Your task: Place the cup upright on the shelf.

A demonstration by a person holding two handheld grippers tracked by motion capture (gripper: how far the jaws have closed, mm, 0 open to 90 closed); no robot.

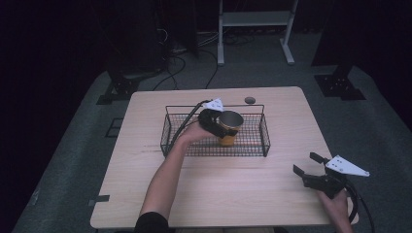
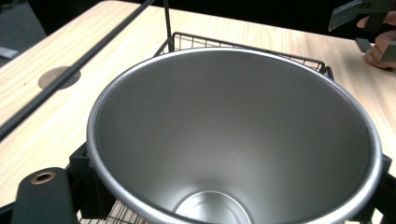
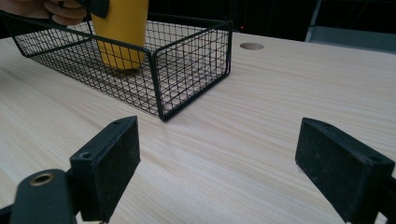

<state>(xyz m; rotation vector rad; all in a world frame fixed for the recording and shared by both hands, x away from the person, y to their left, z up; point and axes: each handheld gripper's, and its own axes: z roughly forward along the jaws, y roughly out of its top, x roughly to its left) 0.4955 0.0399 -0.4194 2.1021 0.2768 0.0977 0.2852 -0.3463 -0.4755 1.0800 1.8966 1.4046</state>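
A yellow cup (image 1: pixel 228 130) with a steel inside (image 2: pixel 233 140) stands upright in the black wire basket (image 1: pixel 262 141) at the middle of the table. My left gripper (image 1: pixel 221 127) comes over the basket's near-left side and is shut on the cup, a jaw on each side of its rim. In the right gripper view the cup's (image 3: pixel 121 32) base sits at the basket's (image 3: pixel 191 70) floor; whether it touches I cannot tell. My right gripper (image 1: pixel 305 163) hovers near the table's front right corner, open, with only bare table between its pads (image 3: pixel 112 158).
A round hole (image 1: pixel 249 100) lies in the wooden table (image 1: pixel 204 194) just behind the basket. A white metal stand (image 1: pixel 255 19) and cables are on the floor beyond the far edge. Bare table stretches between the basket and the right gripper.
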